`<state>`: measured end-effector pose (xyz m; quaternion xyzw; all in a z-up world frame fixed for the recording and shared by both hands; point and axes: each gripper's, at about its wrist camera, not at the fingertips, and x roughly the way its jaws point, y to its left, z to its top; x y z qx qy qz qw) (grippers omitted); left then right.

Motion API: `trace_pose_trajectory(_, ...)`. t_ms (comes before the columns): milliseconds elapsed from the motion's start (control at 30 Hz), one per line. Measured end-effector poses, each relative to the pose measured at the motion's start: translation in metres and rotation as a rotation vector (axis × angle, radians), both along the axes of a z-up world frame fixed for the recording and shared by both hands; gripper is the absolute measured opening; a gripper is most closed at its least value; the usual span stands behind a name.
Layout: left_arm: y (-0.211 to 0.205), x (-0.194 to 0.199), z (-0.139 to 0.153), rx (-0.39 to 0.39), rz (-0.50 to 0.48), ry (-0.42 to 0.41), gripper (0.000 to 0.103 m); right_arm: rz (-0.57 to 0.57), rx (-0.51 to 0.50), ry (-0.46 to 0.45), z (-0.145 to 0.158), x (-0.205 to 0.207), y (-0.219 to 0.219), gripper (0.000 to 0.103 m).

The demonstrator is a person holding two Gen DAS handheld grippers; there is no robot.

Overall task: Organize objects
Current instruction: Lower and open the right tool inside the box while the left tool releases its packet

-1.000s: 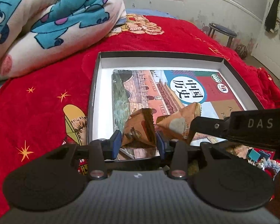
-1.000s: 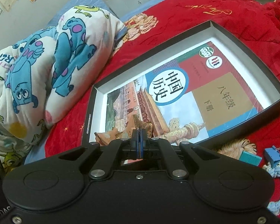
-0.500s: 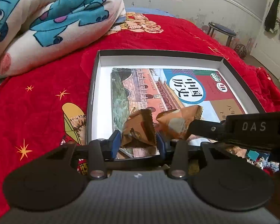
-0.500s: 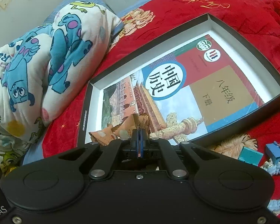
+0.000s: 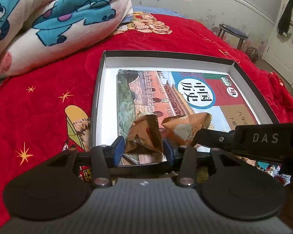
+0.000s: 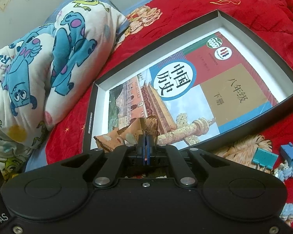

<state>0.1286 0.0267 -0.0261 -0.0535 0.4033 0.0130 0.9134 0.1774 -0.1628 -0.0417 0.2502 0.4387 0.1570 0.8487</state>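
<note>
Red quilted bedcover (image 5: 48, 101) across both views, printed with gold stars. Black shallow box (image 5: 166, 54), white-lined, centre of frame in the left wrist view; history textbook (image 5: 185, 97) flat inside, cover up. Two orange snack packets on the book's near end: first snack packet (image 5: 144, 134) between the blue pads of the left gripper (image 5: 143, 151), jaws just widened, slight gaps at both pads, packet resting on the book; second snack packet (image 5: 183, 128) just right of it, pinched at its edge by the right gripper (image 6: 146, 150), pads closed tight together. Cartoon-print blanket (image 6: 39, 68), upper left. Two blue binder clips (image 6: 263, 159), lower right of the right wrist view, outside the box beside pale blue yarn (image 6: 289, 175).
</note>
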Motion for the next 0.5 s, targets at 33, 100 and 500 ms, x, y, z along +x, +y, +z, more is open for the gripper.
trace_pose_trajectory(33,0.0,0.0,0.0,0.0,0.0,0.0,0.059,0.0,0.002,0.002,0.0,0.0,0.0,0.003)
trace_pose_trajectory(100,0.0,-0.002,0.001,-0.006,0.006,0.001,0.06,-0.001,0.006,0.008,0.0,0.0,-0.001,0.006)
trace_pose_trajectory(500,0.004,-0.026,0.02,-0.027,0.011,-0.027,0.076,0.009,0.059,0.002,0.013,-0.008,-0.003,0.035)
